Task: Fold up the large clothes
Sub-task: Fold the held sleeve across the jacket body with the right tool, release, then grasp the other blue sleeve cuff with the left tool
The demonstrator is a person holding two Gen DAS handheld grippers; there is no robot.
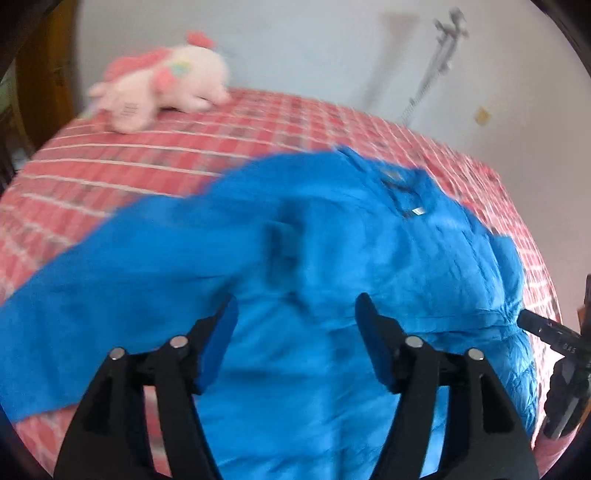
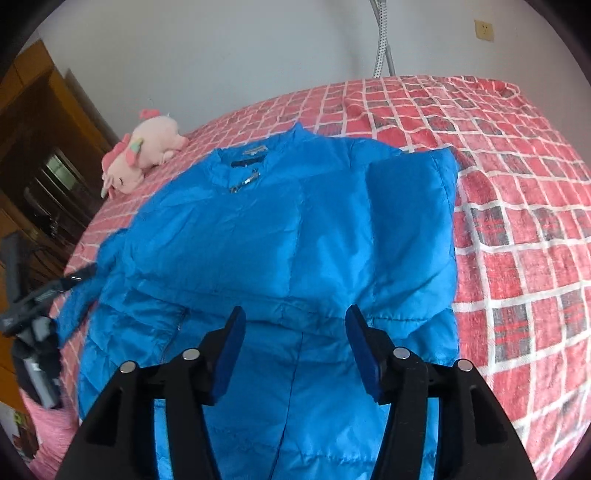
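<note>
Blue down jacket [image 2: 266,229] lies spread on the bed [image 2: 517,229], front up, its collar toward the far wall and a zip pull [image 2: 243,183] just below the neckline. In the right wrist view one sleeve [image 2: 413,229] is folded in over the chest, its cuff lying near the hem. In the left wrist view the other sleeve [image 1: 92,280] stretches out sideways across the red-and-white checked bedspread [image 1: 110,173]; that picture is blurred.

The left tool [image 1: 295,314] hangs over the middle of the jacket with its jaws standing wide and nothing between the blue pads; they do not press on the fabric. The right tool [image 2: 293,325] is likewise parted above the lower front of the jacket, gripping nothing.

A pink-and-white plush toy [image 2: 144,155] lies on the bed near the far corner, well apart from the jacket. A wall socket [image 2: 484,29] sits on the white wall behind the bed, and dark wooden furniture [image 2: 40,155] stands beside it.
</note>
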